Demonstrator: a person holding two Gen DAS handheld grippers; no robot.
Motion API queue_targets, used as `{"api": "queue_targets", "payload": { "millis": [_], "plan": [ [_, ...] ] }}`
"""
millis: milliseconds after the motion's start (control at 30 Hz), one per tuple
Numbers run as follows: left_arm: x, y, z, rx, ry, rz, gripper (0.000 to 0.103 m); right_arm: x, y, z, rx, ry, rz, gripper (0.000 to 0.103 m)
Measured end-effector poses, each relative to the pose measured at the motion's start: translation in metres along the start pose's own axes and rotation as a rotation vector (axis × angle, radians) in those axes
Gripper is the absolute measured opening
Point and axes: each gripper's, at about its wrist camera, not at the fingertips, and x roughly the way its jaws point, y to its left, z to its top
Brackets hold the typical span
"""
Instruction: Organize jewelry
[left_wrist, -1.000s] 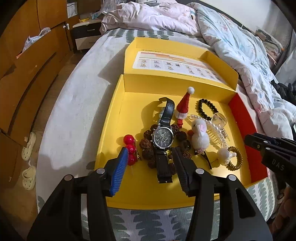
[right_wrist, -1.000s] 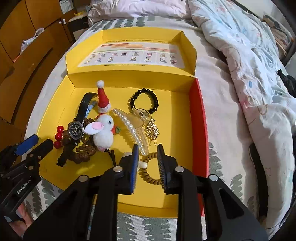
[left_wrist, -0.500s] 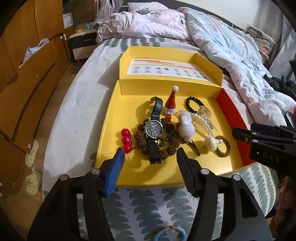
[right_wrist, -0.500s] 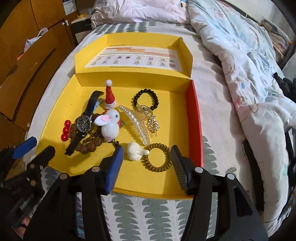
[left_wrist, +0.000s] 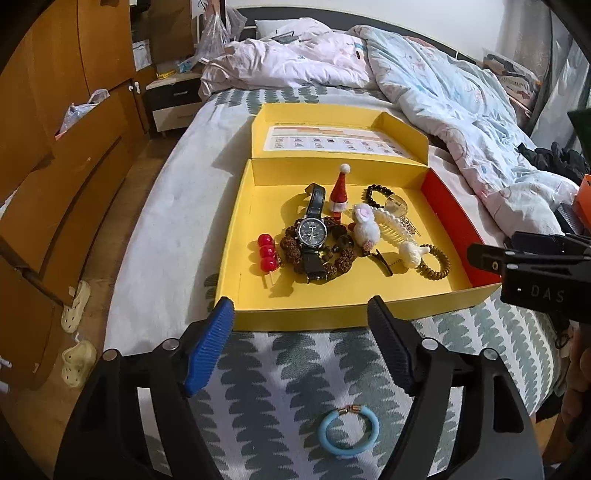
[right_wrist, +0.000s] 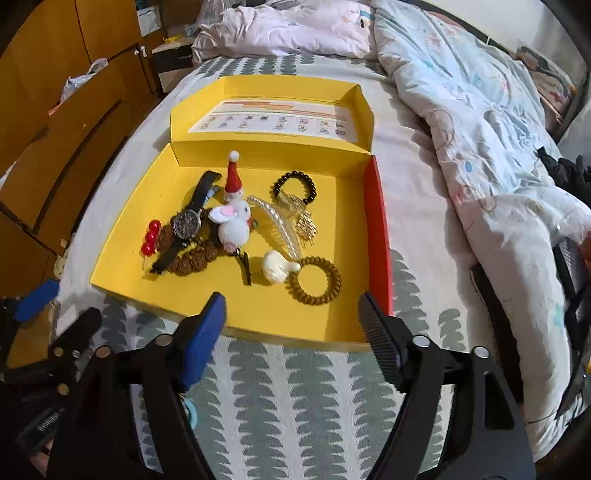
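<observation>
2 hand-held grippers spreading, empty; blue ring (left_wrist: 348, 431) clear from left, seemingly half-hidden from right.

Bedroom. Bed (left_wrist: 155, 229) with white sheet and grey leaf-print cover (left_wrist: 280, 373) fills the centre; crumpled pale quilt (left_wrist: 461, 122) at 1 to 3 o'clock, pink-white bedding (left_wrist: 295, 62) at 12. Orange-brown wooden wardrobe (left_wrist: 48, 122) along 9 to 11 o'clock; dark-and-white nightstand (left_wrist: 171, 103) at 11. Wood floor (left_wrist: 40, 417), cream slippers (left_wrist: 75, 332) at 8 o'clock. White wall (left_wrist: 424, 22) at 1.
</observation>
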Motion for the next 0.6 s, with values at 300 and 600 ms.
{"api": "queue_targets", "payload": {
  "millis": [300, 600],
  "plan": [
    [-0.016, -0.011, -0.025, 0.002, -0.111, 0.12, 0.091, -0.007, 0.006, -0.046, -0.024, -0.027, -0.033, 0.089],
    [-0.03, -0.018, -0.039, 0.012, -0.206, 0.16, 0.097, -0.022, -0.001, -0.088, -0.026, -0.069, -0.084, 0.096]
  ]
}}
